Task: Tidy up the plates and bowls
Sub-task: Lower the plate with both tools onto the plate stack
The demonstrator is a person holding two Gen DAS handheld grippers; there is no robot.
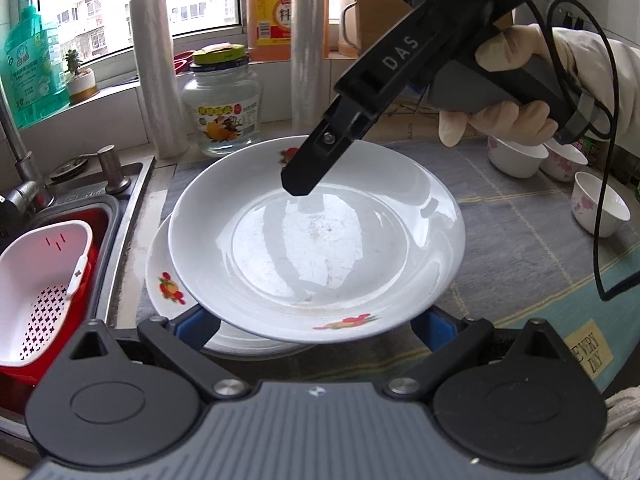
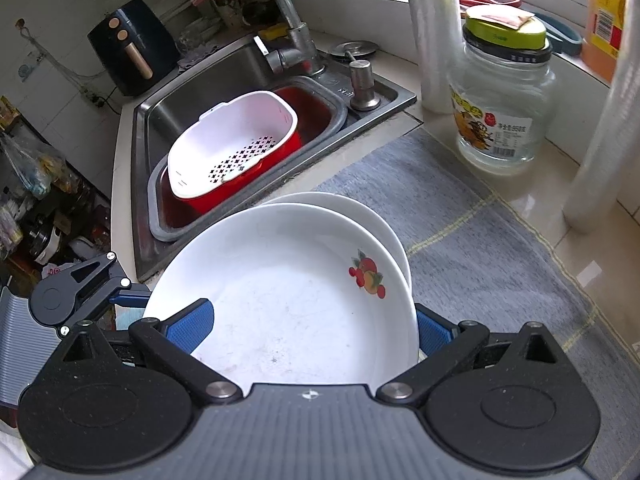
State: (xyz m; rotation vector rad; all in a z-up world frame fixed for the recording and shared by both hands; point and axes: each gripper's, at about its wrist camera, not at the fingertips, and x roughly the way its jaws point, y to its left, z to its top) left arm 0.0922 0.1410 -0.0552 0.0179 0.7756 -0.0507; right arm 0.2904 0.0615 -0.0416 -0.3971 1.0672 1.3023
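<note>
A white plate with fruit prints [image 1: 316, 240] lies askew on a second such plate [image 1: 164, 276] on the grey mat. It also shows in the right wrist view [image 2: 288, 292], over the lower plate [image 2: 360, 208]. My left gripper [image 1: 316, 328] is open, its blue pads on either side of the top plate's near rim. My right gripper [image 2: 312, 332] is open, one pad over the plate and one outside its rim; in the left wrist view its finger [image 1: 304, 176] hangs over the plate's far side. Three small floral bowls [image 1: 516, 156] stand at the right.
A steel sink [image 2: 224, 80] at the left holds a red tub with a white colander [image 2: 236, 144]. A glass jar [image 2: 500, 112], film rolls [image 2: 436, 40] and an orange bottle [image 1: 276, 8] stand behind the mat by the window. A teal mat [image 1: 560, 320] lies at the right.
</note>
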